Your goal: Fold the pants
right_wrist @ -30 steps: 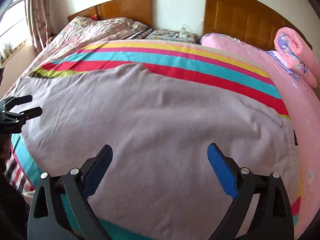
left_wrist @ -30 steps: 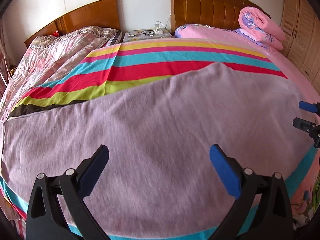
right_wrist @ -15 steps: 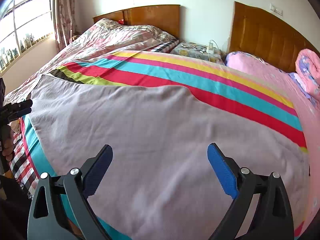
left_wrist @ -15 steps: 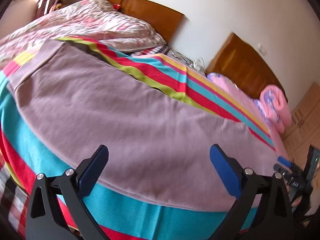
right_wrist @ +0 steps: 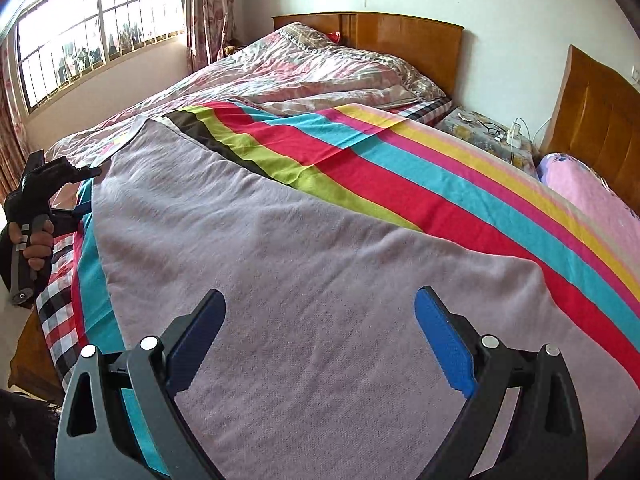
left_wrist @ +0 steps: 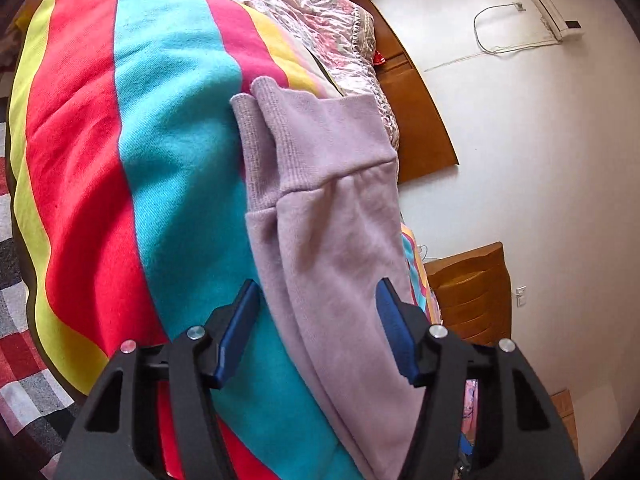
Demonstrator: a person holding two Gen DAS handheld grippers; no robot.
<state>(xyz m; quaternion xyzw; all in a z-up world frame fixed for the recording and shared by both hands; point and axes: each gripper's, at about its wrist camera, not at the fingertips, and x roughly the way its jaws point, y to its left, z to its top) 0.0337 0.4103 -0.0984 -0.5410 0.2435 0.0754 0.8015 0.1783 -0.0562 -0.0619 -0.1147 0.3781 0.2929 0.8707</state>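
Now lining up on the cuffed leg ends, tongs gaping on both sides.

Lying flat across the striped blanket (right_wrist: 460, 200) on the bed: lilac pants (right_wrist: 320, 280), cuffs (left_wrist: 320, 140) at 12 o'clock of the left tongs (left_wrist: 318, 320). Hovering wide and empty: right tongs (right_wrist: 318, 332). Risking pinching only the upper cuff layer, or snagging blanket underneath, dragging everything askew.

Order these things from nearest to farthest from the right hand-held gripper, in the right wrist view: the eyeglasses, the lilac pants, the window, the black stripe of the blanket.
From the right hand-held gripper:
1. Lilac pants, directly under and ahead of its fingers.
2. Black stripe of the striped blanket, ahead to the left, beside the pants' far edge.
3. Eyeglasses, ahead to the right, on the nightstand between the headboards.
4. Window, far upper left.
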